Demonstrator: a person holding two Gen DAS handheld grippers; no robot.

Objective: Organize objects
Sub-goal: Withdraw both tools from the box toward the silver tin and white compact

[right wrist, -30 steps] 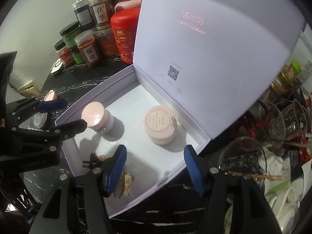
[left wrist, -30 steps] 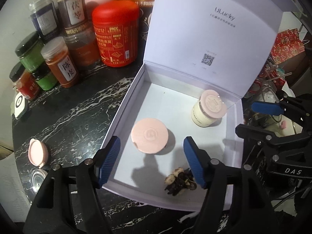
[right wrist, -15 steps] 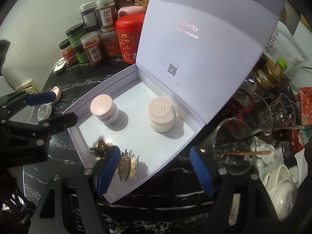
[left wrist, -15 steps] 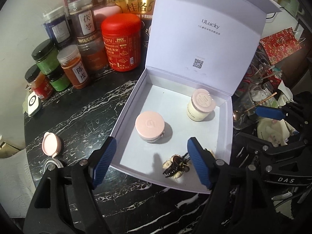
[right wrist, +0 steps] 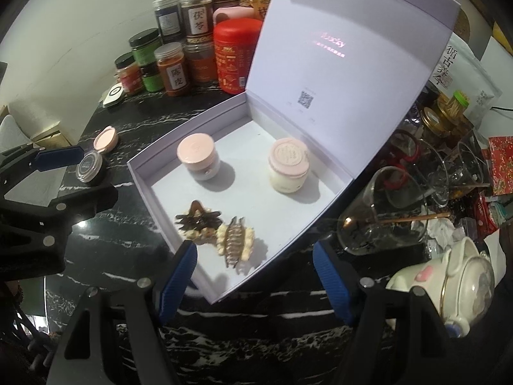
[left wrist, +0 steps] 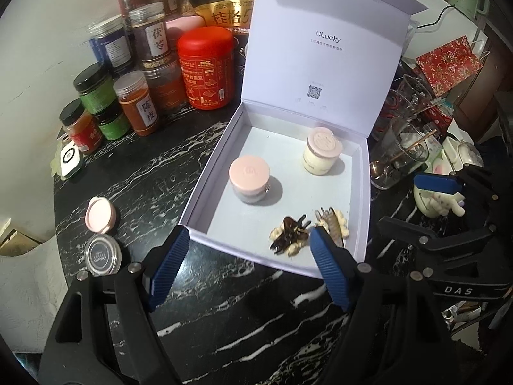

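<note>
An open white box [left wrist: 205, 173] [right wrist: 141, 173] stands on the black marble table with its lid upright. Inside are a pink-lidded jar [left wrist: 250, 175] [right wrist: 196, 150], a cream jar [left wrist: 322, 150] [right wrist: 288, 163], a dark hair claw [left wrist: 288, 231] [right wrist: 197, 218] and a pale pearl hair claw [left wrist: 333, 224] [right wrist: 235, 240]. My left gripper [left wrist: 248, 235] hovers open over the box's near edge, holding nothing. At the box's near corner my right gripper [right wrist: 255, 252] is open too, with nothing between its fingers. Left of the box lie a pink compact [left wrist: 100, 215] and a small dark-lidded jar [left wrist: 102, 255].
Spice jars [left wrist: 138, 106] and a red tin [left wrist: 205, 67] crowd the back left. Drinking glasses [right wrist: 384, 211] and a white teapot [right wrist: 449, 285] stand close to the box's right side. A red patterned bag [left wrist: 449, 61] is at the far right.
Both grippers have drawn back and upward from the box, so more of the table shows. The right jaws have spread wider, and the pale claw now lies free of its finger.
</note>
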